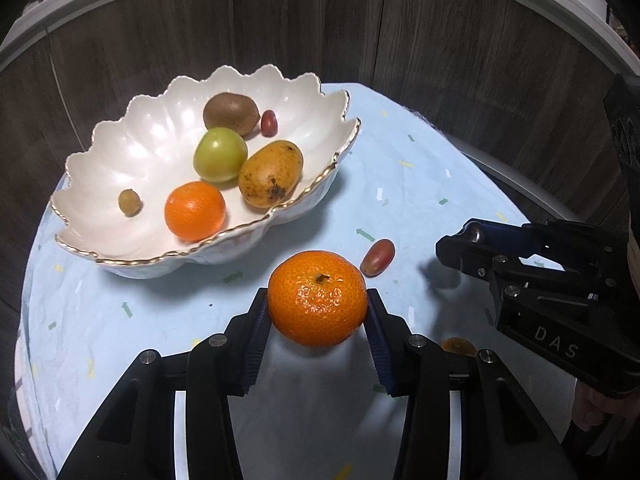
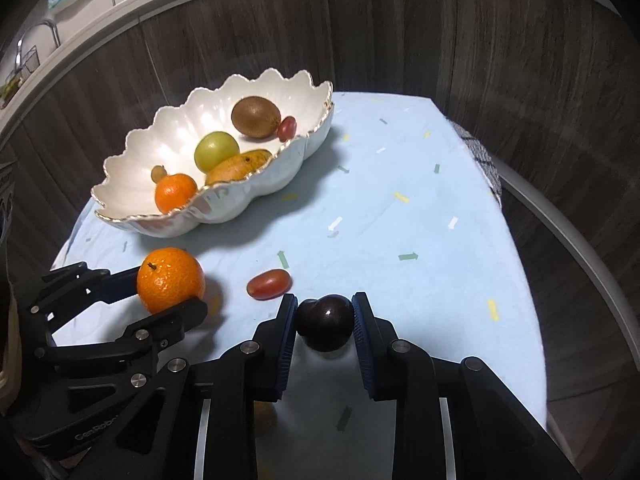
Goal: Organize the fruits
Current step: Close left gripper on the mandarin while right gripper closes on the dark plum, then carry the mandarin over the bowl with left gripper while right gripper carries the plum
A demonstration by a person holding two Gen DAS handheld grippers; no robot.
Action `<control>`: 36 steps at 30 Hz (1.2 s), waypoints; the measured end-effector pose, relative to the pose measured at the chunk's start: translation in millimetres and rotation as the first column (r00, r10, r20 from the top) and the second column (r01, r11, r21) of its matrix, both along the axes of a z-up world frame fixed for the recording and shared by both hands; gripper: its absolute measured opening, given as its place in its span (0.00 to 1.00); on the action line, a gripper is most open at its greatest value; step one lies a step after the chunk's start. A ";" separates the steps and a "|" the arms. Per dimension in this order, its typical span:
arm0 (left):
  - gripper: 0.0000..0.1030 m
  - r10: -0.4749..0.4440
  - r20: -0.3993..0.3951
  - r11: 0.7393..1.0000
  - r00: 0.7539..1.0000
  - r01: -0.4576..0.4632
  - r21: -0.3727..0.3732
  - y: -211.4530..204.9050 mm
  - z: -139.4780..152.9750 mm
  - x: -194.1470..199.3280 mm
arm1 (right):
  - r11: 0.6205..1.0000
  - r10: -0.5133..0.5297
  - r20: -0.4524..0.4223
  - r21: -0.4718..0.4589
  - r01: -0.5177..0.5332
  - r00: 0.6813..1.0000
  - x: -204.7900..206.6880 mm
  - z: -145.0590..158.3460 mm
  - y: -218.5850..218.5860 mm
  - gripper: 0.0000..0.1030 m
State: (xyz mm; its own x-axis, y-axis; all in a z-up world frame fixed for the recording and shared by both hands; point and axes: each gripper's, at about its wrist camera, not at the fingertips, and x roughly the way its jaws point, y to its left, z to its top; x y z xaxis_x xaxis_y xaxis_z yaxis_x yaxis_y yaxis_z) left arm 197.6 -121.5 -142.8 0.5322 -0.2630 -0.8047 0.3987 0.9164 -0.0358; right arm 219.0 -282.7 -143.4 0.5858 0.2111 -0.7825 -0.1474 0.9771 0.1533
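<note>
Your left gripper is clamping a tangerine between both pads, just in front of the scalloped bowl on the blue-clothed surface, while your right gripper is pinching a dark cherry close by on that side. A loose red grape is lying on the cloth between the two grippers, touching neither. The bowl is already holding a second tangerine, a mango, a green fruit, a kiwi, another red grape and a small brown fruit.
</note>
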 end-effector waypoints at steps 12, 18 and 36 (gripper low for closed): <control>0.43 0.016 0.059 1.000 0.998 -0.014 -0.026 14.4 32.1 -12.7 | 1.000 0.003 0.061 -0.003 -0.003 0.998 -8.2 33.1 9.0 0.28; 0.43 0.035 0.086 0.999 0.996 -0.032 -0.036 25.8 48.2 -14.4 | 1.000 0.010 0.093 -0.002 -0.009 0.996 -7.6 50.1 17.7 0.28; 0.43 0.106 0.162 0.993 0.981 -0.097 -0.064 62.6 91.4 7.1 | 1.000 0.022 0.170 -0.004 -0.022 0.985 12.1 93.1 42.7 0.28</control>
State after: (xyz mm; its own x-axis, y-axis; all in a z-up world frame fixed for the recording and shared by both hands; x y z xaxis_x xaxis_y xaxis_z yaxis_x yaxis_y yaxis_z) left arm 204.7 -58.9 -51.3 0.6827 -0.2430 -0.6892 0.3085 0.9508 -0.0296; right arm 231.1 -240.0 -50.2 0.7057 0.2244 -0.6720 -0.1928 0.9735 0.1225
